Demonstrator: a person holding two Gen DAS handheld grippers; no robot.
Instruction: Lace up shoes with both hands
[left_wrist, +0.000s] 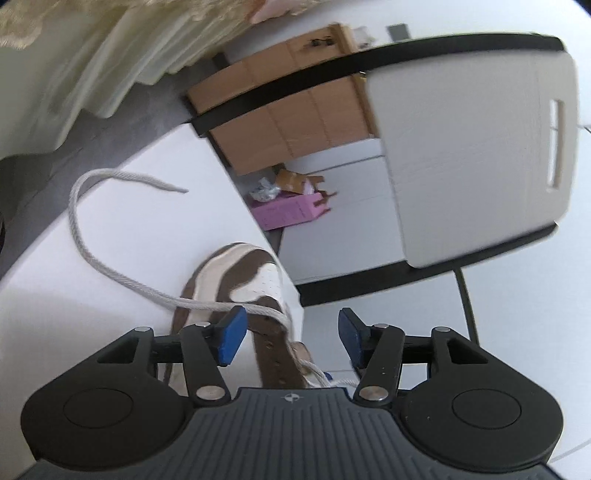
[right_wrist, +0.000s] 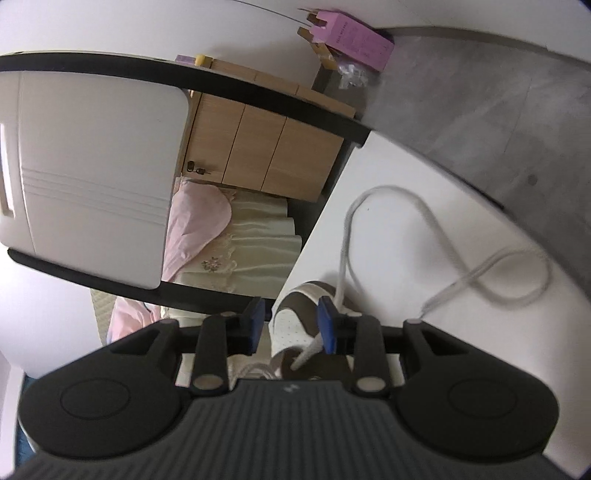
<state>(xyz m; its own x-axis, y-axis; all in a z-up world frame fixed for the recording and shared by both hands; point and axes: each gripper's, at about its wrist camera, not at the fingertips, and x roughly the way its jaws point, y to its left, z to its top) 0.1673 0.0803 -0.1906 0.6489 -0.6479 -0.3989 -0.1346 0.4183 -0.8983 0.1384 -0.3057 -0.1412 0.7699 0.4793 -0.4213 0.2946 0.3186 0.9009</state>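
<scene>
Your left hand-held gripper (left_wrist: 291, 334) spread, empty; shoe (left_wrist: 236, 280) just ahead on tabletop (left_wrist: 110, 295), lace (left_wrist: 110, 266) crossing past left pad. Right hand-held gripper (right_wrist: 291, 325) spread, lace (right_wrist: 436, 236) beside right pad.

Our left gripper (left_wrist: 291, 336) has blue pads (left_wrist: 231, 336) on black linkage arms with silver pivot screws (left_wrist: 208, 392), plus a ribbed grey housing (left_wrist: 291, 435) just behind those screws, marked with a small crosshair logo. Our right gripper (right_wrist: 291, 328) looks identical: blue pads, black arms, round black side caps.
</scene>
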